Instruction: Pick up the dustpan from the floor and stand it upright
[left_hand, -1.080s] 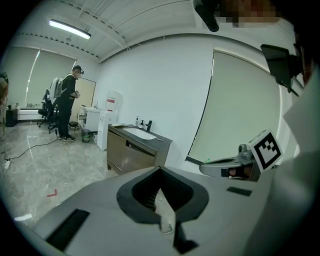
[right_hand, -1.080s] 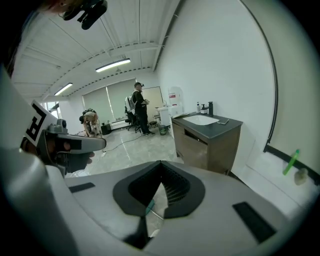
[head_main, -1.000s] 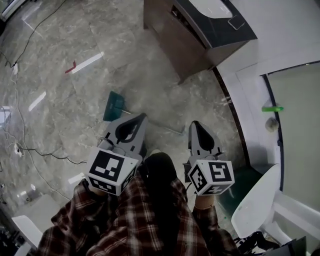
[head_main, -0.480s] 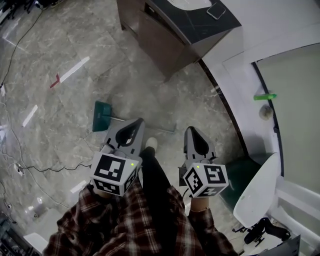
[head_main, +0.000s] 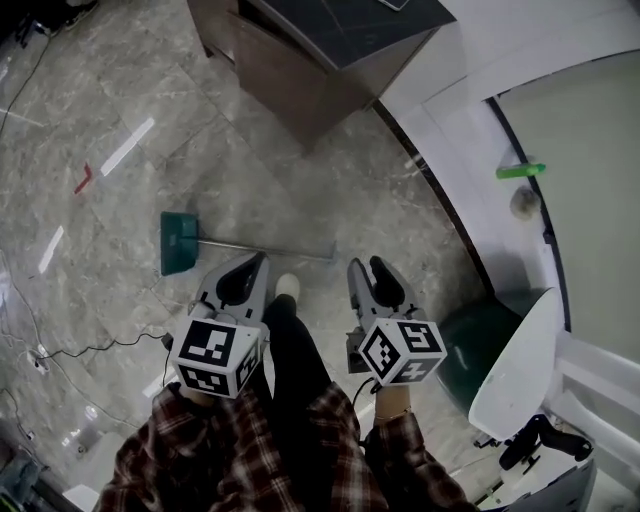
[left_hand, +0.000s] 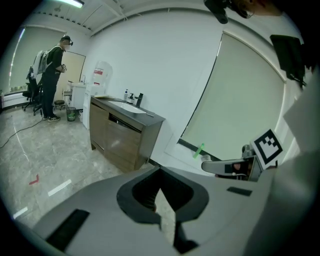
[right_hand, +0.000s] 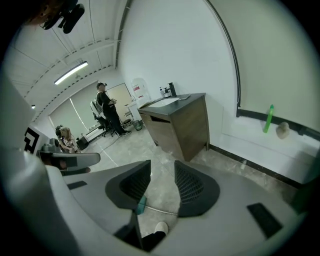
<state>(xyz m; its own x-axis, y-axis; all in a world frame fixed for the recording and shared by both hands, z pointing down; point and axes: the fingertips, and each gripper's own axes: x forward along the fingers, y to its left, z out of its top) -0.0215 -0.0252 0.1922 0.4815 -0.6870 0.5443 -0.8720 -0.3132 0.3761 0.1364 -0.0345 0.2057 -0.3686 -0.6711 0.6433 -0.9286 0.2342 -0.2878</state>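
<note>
A green dustpan (head_main: 178, 242) lies flat on the marble floor, its long thin handle (head_main: 270, 247) running right. Just short of that handle my left gripper (head_main: 258, 260) hangs above the floor, jaws shut and empty. In the left gripper view its jaws (left_hand: 160, 172) meet at the tips. My right gripper (head_main: 366, 265) is past the handle's right end and its jaws are opening, with nothing between them. Through their gap (right_hand: 162, 165) the dustpan (right_hand: 142, 204) shows far below, on the floor.
A brown vanity cabinet (head_main: 290, 70) stands at the back against the white wall. At the right are a dark green bin (head_main: 475, 335) and a white chair seat (head_main: 520, 370). Cables (head_main: 90, 350) trail at the left. The person's shoe (head_main: 287, 286) is between the grippers.
Both grippers have come down toward the floor and nearer the dustpan handle. The right gripper's jaws, shut before, now stand apart. The left jaws stay shut.
</note>
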